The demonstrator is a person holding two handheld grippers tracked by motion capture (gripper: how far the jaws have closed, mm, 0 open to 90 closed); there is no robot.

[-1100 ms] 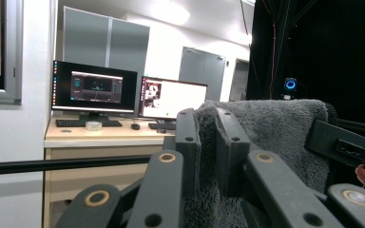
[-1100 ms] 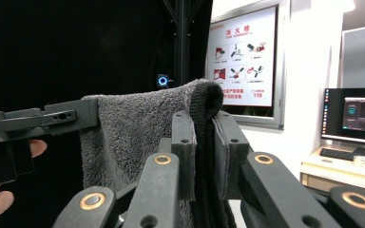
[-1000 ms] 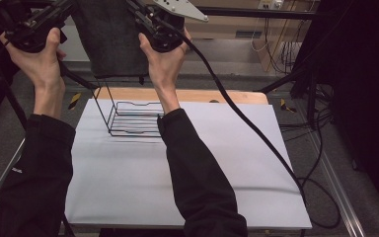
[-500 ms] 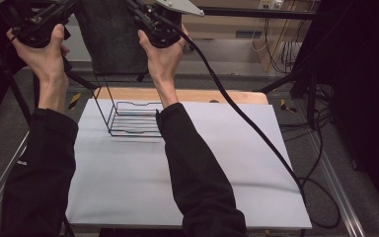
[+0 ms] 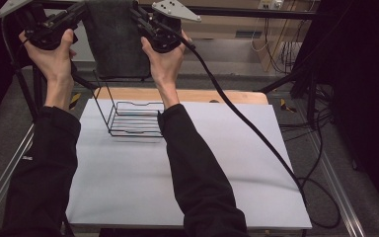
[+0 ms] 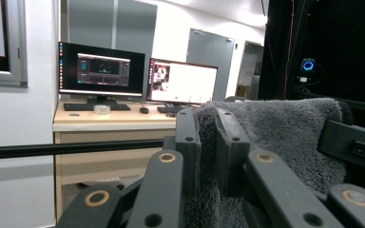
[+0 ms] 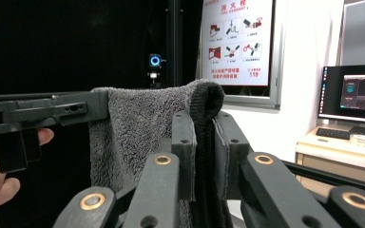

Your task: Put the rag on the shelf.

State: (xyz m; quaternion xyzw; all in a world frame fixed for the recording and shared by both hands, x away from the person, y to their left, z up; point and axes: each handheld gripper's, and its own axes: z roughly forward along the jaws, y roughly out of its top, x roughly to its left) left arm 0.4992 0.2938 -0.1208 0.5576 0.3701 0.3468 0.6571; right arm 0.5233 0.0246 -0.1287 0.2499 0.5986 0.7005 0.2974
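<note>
Towel (image 5: 114, 42), dark grey and fluffy, hangs in the air above the far end of the counter (image 5: 187, 168), stretched between both tools by its top edge. Left tool (image 5: 76, 12) is clamped on one top corner; the left gripper view shows its jaws pressed together on the fuzzy cloth (image 6: 266, 137). Right tool (image 5: 140, 17) is clamped on the other top corner, with a folded hem pinched between the jaws in the right gripper view (image 7: 204, 142). Both hands are raised, left hand (image 5: 54, 54) and right hand (image 5: 165, 61), and the cloth hangs flat between them.

A black wire rack (image 5: 131, 116) stands on the white sheet under the towel, nothing on it, its tall back frame rising toward the towel's lower edge. Towel and rack look apart; the hem may overlap the frame top, can't tell contact from this angle.

Progress judgement: pickup and spreading look done, since the towel is up, open and square to the rack. Left to do: bring it down onto the rack, probably draped over the tall frame, then let go with both tools. Roughly midway.
</note>
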